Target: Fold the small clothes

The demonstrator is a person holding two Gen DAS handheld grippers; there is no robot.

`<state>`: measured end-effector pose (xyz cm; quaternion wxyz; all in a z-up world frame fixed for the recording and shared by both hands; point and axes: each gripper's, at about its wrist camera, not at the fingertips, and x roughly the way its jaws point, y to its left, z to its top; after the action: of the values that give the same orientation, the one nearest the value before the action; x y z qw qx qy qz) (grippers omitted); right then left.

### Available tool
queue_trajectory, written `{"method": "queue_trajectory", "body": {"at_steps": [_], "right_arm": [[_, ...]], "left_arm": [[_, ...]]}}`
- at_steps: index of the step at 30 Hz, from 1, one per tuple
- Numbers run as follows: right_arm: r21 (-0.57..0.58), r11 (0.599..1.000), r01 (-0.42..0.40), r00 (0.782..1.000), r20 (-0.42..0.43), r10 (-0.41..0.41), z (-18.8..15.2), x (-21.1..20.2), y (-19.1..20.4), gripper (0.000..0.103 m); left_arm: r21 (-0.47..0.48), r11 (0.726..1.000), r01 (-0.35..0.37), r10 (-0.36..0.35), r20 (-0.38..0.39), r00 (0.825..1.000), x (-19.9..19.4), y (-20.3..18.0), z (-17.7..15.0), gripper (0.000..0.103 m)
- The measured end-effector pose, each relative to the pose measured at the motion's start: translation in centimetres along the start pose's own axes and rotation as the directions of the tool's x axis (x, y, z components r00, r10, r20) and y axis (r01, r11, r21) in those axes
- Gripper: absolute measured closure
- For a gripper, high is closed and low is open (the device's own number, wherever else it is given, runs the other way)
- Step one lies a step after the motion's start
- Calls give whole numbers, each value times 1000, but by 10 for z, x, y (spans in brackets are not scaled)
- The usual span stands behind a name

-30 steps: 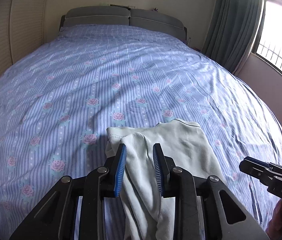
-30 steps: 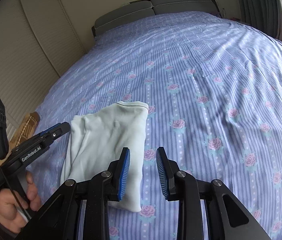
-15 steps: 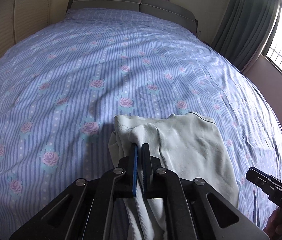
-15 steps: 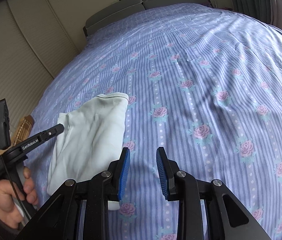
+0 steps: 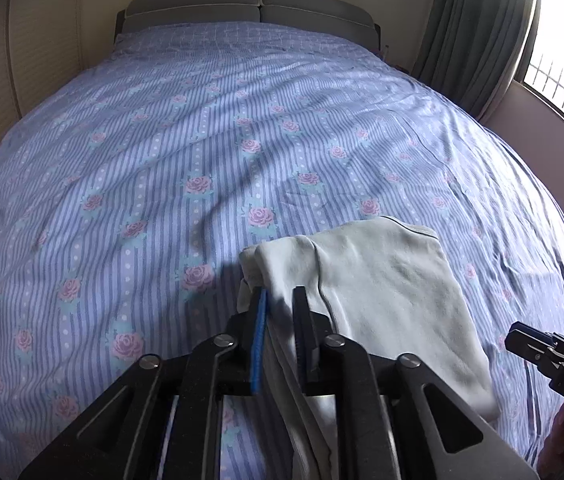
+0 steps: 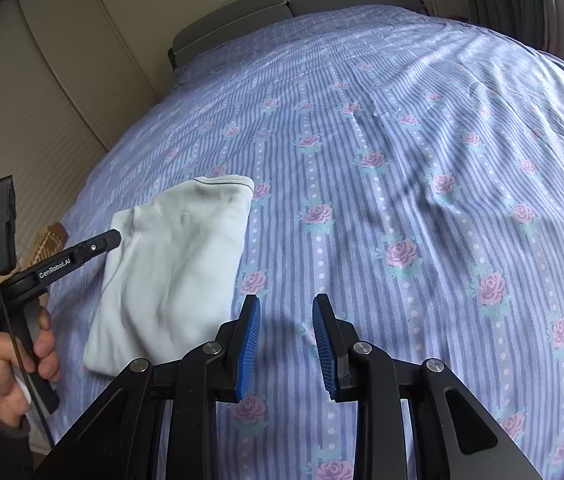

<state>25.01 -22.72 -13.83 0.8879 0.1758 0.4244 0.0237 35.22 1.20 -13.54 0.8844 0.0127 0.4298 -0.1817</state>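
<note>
A small pale mint garment [image 5: 385, 280] lies folded on the bed, near its front edge. My left gripper [image 5: 280, 312] is at the garment's left edge with a fold of the cloth between its jaws, which stand slightly apart. In the right wrist view the garment [image 6: 178, 264] lies left of centre and the left gripper [image 6: 110, 238] touches its left edge. My right gripper [image 6: 286, 320] is open and empty, over bare bedspread just right of the garment. Its tip shows at the lower right of the left wrist view [image 5: 521, 342].
The bed is covered by a blue striped bedspread with pink roses [image 5: 242, 120]. A grey headboard [image 5: 250, 4] stands at the far end. A curtain and window [image 5: 553, 56] are on the right. A brown patterned thing [image 6: 48, 240] lies at the bed's left edge, beside pale wardrobe doors [image 6: 42, 100].
My left gripper closed on the garment's left fold, and its jaws have now parted a little. The right gripper drew back to the right, off the garment.
</note>
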Motion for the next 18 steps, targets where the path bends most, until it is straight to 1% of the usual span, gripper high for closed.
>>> {"method": "queue_trajectory", "body": {"at_steps": [1, 3, 5, 7, 10, 12, 15, 18], "right_arm": [[-5, 1000, -3, 1000, 0, 3, 0, -1, 1, 74], [-12, 1000, -7, 1000, 3, 7, 1, -1, 3, 74], [-18, 1000, -8, 1000, 7, 8, 0, -3, 4, 74], [-22, 1000, -12, 1000, 7, 12, -4, -6, 7, 74], [-26, 1000, -16, 1000, 5, 16, -12, -13, 6, 74], [-27, 999, -17, 1000, -1, 17, -18, -15, 5, 74], [-22, 1000, -13, 1000, -16, 13, -23, -14, 2, 74], [-11, 1000, -13, 1000, -25, 12, -27, -15, -2, 74]], "left_arm": [[-7, 1000, 1, -1, 8, 1000, -6, -1, -4, 71], [-24, 1000, 8, -8, 20, 1000, -21, -3, -15, 66], [-35, 999, 23, -23, 13, 1000, -33, -8, -29, 66], [-31, 999, 16, -17, -13, 1000, -42, -14, -48, 66], [-51, 999, 14, -17, -58, 998, -46, -19, -77, 67], [-71, 997, 28, -32, -62, 998, -49, -22, -90, 67], [-90, 996, 28, -33, -57, 998, -49, -25, -99, 67], [-109, 994, 30, -35, -41, 999, -53, -27, -101, 69]]}}
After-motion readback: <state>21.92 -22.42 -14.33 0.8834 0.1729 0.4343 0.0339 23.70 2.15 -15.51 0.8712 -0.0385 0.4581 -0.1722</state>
